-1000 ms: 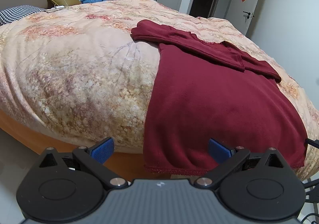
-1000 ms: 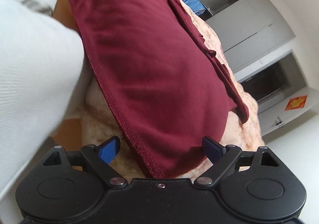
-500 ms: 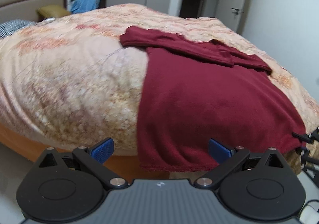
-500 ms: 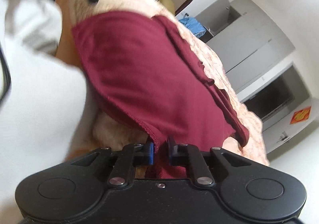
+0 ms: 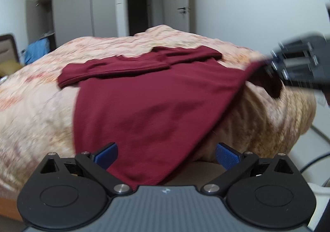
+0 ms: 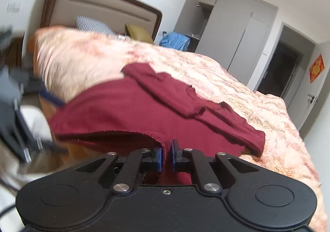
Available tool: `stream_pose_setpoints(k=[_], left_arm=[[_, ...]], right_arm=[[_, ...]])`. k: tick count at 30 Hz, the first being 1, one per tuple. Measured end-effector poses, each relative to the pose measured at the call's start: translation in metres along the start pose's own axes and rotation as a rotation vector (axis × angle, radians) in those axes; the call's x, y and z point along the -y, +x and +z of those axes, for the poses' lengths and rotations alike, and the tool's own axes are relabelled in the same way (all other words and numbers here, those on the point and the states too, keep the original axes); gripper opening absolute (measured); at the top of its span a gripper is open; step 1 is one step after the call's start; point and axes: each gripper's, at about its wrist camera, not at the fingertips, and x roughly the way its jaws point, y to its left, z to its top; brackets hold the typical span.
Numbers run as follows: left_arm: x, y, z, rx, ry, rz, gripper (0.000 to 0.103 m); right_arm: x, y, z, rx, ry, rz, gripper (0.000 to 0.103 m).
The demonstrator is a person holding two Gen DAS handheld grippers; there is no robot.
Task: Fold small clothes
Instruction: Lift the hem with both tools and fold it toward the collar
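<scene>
My right tongs (image 6: 166, 154) were clamped on the hemmed bottom corner of the maroon shirt (image 5: 148, 95), their blue pads (image 6: 158, 158) having just closed on the cloth, and that corner hung lifted off the bed while the rest lay spread on the floral quilt (image 5: 37, 112). My left tongs (image 5: 166, 154) stood wide open at the near hem with cloth between the pads but not pinched. Farther off, the shirt's sleeves lay folded across its upper part, and beyond the bed stood the padded headboard (image 6: 99, 11), a blue garment (image 6: 175, 41) and grey wardrobe doors (image 6: 233, 31).
</scene>
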Motion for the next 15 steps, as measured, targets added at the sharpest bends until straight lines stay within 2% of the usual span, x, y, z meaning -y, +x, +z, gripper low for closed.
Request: stream_pose_setpoints(k=[4,7,9,11,14,15], left_arm=[[0.024,0.019,0.005,-0.037,0.099,0.069,0.101],[0.026,0.026,0.005,-0.050,0.119,0.122,0.090],[0.019,0.026,0.003,-0.054,0.101,0.145,0.080],[0.008,0.024,0.000,-0.060,0.080,0.176,0.057],[-0.006,0.019,-0.005,-0.065,0.067,0.246,0.037],[-0.012,0.017,-0.007,-0.062,0.062,0.261,0.034]], right_arm=[[0.011,-0.004,0.014,0.048,0.052,0.002,0.008],[0.017,-0.009,0.020,0.071,0.064,-0.013,0.008],[0.020,-0.012,0.021,0.080,0.078,-0.020,0.007],[0.023,-0.015,0.021,0.087,0.083,-0.035,0.007],[0.026,-0.018,0.018,0.086,0.097,-0.049,0.007],[0.026,-0.019,0.017,0.083,0.100,-0.052,0.007]])
